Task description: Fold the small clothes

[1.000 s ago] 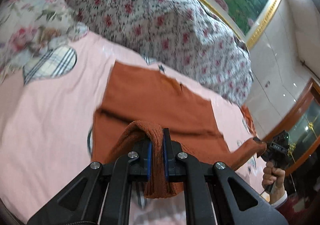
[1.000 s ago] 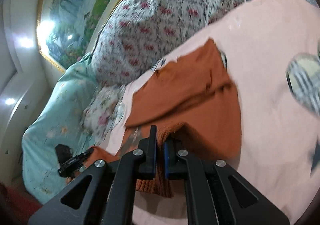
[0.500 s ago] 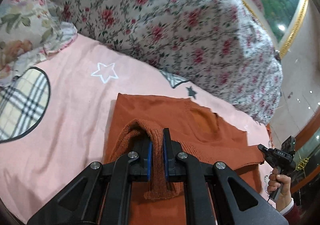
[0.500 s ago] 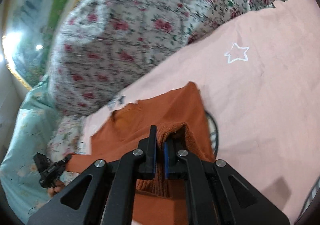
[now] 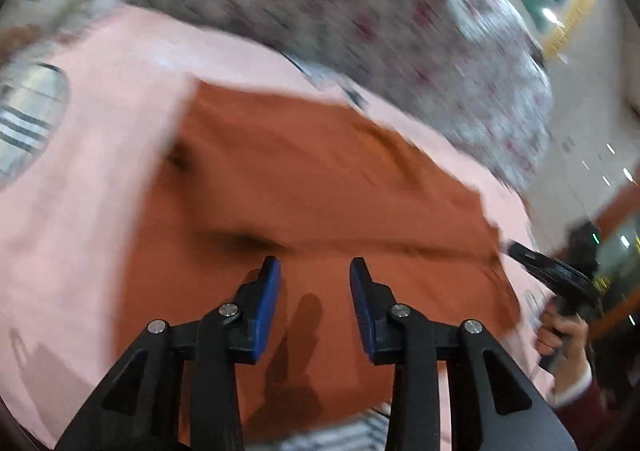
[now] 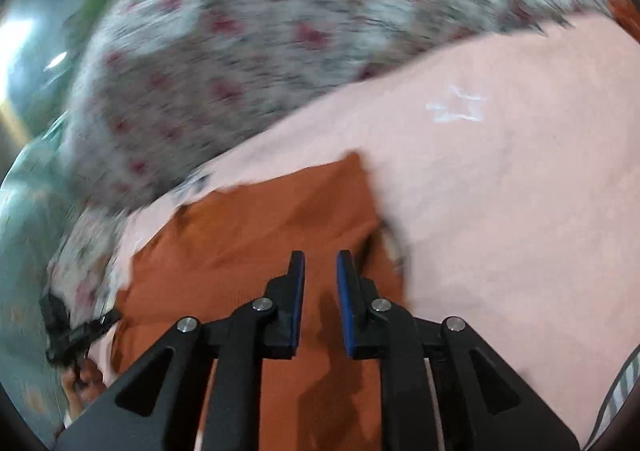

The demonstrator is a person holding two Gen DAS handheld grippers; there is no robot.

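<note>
A: What is lying ahead of the left gripper (image 5: 315, 267)?

B: The orange knitted garment (image 5: 304, 187) is lying flat on the pink bedsheet (image 5: 92, 179), spreading out beyond and beneath the fingertips. Its cloth is looking soft and matte, with a straight folded edge running across just past the tips.

A: Are the fingers gripping it?

B: No. The jaws have just been opening; the blue pads (image 5: 267, 307) are standing apart with nothing pinched between them, only the garment's surface showing below the gap.

A: And the right gripper (image 6: 320, 263)?

B: Its jaws have also just been opening, though less widely. The ribbed blue pads (image 6: 297, 311) are sitting a narrow gap apart, with nothing between them, and the same orange garment (image 6: 256, 235) is lying under and ahead of the tips, its corner ending beyond them to the right.

A: What else is showing?

B: A floral quilt (image 5: 400, 23), bulging in a rounded heap, is sitting beyond the garment. A white star print (image 6: 456, 109) is marking the sheet to the right of the right fingers. All of it is blurring.
</note>
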